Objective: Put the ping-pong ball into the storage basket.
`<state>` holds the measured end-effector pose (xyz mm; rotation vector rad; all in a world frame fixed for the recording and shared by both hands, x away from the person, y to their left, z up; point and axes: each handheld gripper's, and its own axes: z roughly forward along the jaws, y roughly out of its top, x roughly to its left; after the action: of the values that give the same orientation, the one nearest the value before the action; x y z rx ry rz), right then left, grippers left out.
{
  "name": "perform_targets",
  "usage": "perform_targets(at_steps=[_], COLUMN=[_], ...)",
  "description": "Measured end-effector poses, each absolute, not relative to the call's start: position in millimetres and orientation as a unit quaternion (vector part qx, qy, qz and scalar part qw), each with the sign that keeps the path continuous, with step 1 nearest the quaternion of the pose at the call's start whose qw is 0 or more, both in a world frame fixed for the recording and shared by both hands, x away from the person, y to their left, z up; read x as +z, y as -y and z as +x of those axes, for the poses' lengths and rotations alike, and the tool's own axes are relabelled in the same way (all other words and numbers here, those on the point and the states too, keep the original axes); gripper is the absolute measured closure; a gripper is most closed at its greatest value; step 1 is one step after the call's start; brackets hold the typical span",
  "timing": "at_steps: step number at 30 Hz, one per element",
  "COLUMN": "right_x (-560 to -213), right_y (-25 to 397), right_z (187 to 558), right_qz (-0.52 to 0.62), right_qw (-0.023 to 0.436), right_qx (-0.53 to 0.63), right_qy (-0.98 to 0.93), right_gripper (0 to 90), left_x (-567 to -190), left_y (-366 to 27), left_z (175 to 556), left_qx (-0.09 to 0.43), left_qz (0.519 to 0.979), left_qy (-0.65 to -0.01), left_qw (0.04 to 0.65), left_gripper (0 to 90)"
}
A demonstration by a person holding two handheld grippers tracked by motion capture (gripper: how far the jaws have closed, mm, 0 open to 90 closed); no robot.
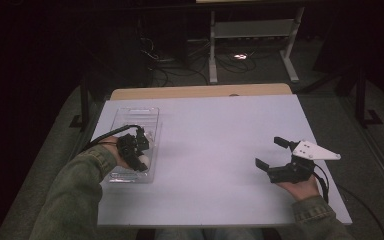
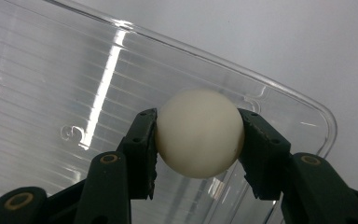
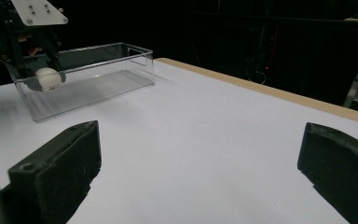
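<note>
The left gripper (image 2: 198, 140) had its 2 jaws closed on a white ball (image 2: 199, 133), 1 pad on each side at the widest part, a hold that looked meant to keep the round surface from slipping out. It held the ball over the near end of a clear tray (image 2: 51, 70), just above or at the ribbed floor; whether the ball touched that floor could not be told. From the right gripper view the ball (image 3: 48, 78) sat at the tray's (image 3: 135, 58) near corner, at about rim height. The right gripper (image 1: 272, 154) rested well apart on the white table (image 1: 215, 150), jaws spread wide and holding nothing, probably parked clear of the work. In the high view the hand and gripper hid most of the ball (image 1: 142, 161), and the clear walls were hard to trace. The room beyond the table was too dark to read.
</note>
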<state>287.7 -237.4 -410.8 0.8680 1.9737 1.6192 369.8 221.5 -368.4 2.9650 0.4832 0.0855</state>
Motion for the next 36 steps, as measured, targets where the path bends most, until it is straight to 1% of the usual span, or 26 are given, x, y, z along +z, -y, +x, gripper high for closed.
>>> perform_targets(at_steps=[16, 28, 36], right_x=[-411, -410, -410], right_y=[237, 237, 237], right_z=[287, 287, 287], right_qz=[0.311, 0.312, 0.313], right_qw=[0.219, 0.217, 0.216], right_qx=[0.586, 0.586, 0.586], right_qy=[-0.715, -0.716, -0.716], right_gripper=[0.0, 0.0, 0.0], left_x=[-379, -380, -376], left_y=[-221, -221, -224], left_z=[371, 373, 374], left_qx=[0.030, 0.025, 0.028], left_qz=[0.983, 0.982, 0.980], left_qy=[-0.170, -0.175, -0.183], left_qw=[0.063, 0.068, 0.068], left_gripper=[50.5, 49.8, 45.4])
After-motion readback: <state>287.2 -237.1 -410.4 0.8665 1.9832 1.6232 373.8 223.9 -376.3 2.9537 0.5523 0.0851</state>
